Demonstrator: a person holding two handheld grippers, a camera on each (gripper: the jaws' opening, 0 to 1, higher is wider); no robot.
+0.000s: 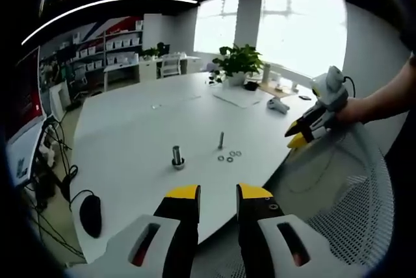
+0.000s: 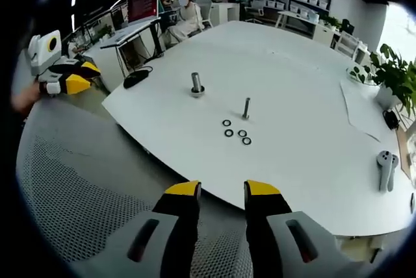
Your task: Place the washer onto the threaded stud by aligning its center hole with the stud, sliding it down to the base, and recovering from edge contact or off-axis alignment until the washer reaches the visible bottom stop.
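Washers (image 2: 234,132) lie beside the stud (image 2: 246,108), well apart from both grippers (jaws parted, holding nothing).

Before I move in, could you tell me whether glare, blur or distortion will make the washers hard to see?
Left gripper view: the windows are blown out, the table edge bows from fisheye, and the washers are tiny but distinct. Right gripper view: lighting is even, the washers read as four clear rings beside the stud; the far shelves look soft.
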